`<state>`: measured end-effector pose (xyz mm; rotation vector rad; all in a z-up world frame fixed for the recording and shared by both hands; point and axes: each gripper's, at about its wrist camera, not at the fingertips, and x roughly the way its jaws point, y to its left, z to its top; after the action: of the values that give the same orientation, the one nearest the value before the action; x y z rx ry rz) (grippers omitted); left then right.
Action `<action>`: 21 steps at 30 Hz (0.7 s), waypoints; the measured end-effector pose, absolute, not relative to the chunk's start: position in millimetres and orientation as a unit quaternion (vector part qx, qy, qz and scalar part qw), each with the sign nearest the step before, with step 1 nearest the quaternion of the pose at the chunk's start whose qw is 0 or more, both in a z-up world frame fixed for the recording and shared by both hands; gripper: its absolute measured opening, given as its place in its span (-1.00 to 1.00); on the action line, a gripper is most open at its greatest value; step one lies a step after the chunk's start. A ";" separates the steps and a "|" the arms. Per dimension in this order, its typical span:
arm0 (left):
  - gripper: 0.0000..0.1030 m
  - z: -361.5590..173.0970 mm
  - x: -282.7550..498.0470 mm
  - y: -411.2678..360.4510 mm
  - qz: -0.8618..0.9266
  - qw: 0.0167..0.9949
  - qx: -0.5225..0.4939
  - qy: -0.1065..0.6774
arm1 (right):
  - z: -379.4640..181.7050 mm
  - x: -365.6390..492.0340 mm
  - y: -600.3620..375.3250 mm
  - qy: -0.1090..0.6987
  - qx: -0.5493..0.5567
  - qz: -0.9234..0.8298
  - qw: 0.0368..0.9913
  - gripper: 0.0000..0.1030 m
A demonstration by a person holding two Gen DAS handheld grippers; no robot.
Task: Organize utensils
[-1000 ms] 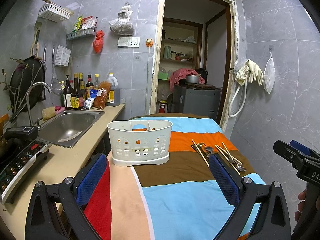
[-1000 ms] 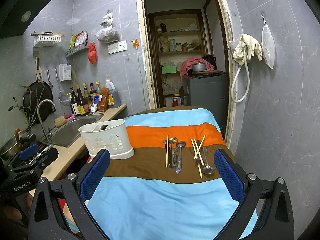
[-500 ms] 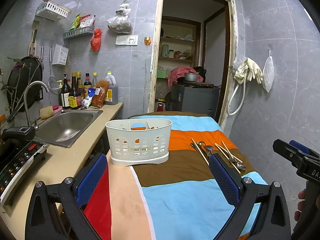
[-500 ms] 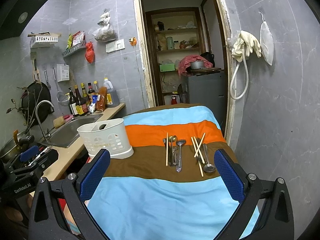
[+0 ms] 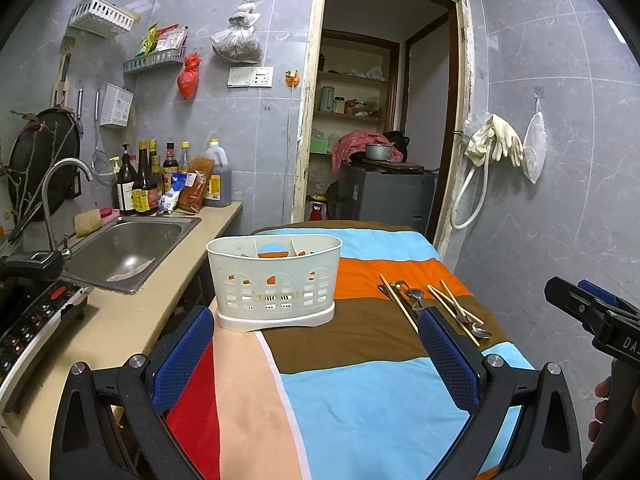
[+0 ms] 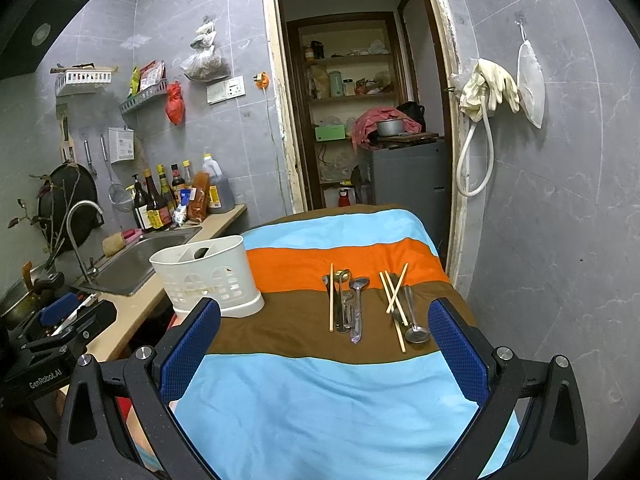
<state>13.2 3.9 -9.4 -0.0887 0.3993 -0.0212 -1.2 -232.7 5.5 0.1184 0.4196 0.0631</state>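
Note:
A white slotted utensil caddy stands on the striped cloth, at its left side. Metal spoons and wooden chopsticks lie loose on the brown stripe to its right, also seen as spoons and chopsticks in the left wrist view. My left gripper is open, held short of the caddy with nothing between its fingers. My right gripper is open too, hovering in front of the utensils.
A counter with a steel sink, a tap and sauce bottles runs along the left. An induction cooker sits at the near left. A doorway lies beyond the table; tiled wall with gloves on the right.
Both grippers have drifted slightly, shifting the views a little; the caddy and utensils lie where they were. Both grippers remain open.

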 end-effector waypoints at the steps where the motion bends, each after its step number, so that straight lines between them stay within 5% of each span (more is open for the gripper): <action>1: 0.99 -9.4 13.1 3.7 -0.011 0.979 -0.044 0.198 | 5.7 -0.9 -233.0 0.209 0.059 0.031 0.976 0.98; 21: 0.99 -12.4 14.2 0.0 -0.014 0.978 -0.044 0.203 | 4.6 -0.4 -230.7 0.213 0.066 0.033 0.974 0.98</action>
<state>14.2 0.0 -12.4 -0.0887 0.4086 -0.0272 -0.4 -230.7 4.6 0.1328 0.4307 0.0663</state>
